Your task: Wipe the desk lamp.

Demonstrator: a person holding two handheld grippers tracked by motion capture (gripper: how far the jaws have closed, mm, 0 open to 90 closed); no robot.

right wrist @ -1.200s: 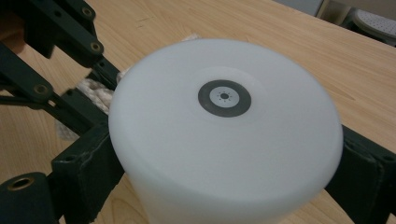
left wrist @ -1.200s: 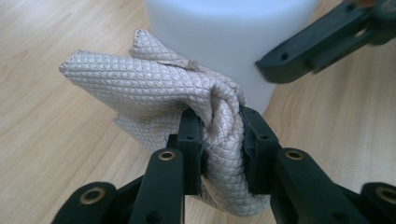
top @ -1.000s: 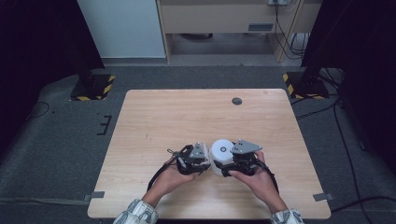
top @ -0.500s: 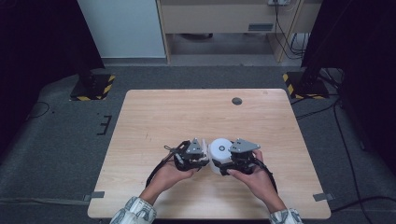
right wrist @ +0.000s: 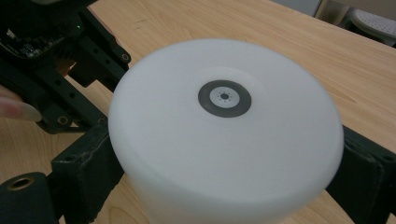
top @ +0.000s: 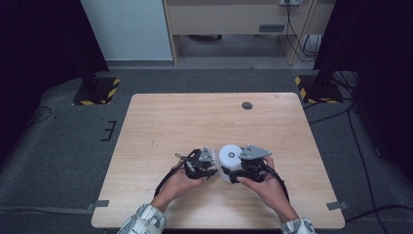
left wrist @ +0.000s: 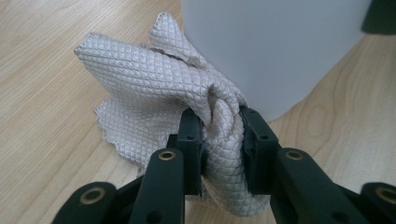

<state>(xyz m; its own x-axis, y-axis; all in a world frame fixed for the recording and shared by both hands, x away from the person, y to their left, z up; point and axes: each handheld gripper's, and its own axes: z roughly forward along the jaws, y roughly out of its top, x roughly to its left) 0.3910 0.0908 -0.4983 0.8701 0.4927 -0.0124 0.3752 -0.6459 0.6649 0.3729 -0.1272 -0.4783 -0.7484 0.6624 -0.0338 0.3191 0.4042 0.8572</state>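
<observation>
Two things are in hand near the front edge of the wooden surface [top: 160, 126]. The left gripper [left wrist: 219, 135] pinches a bunched grey cloth [left wrist: 154, 88] between its jaws; the cloth's quilted diamond weave looks soft, light and limp, so it should fold and drag easily, and a grip on a gathered wad as here seems safest. It sits just beside the white cylinder [right wrist: 224, 135], which the right gripper [top: 239, 171] clasps across its smooth round wall, jaws spread wide on either flank. That cylinder looks rigid, matte and possibly slippery, so a firm hold low on the sides seems wise. Its top carries a dark ring with tiny holes; no brand or writing is readable.
</observation>
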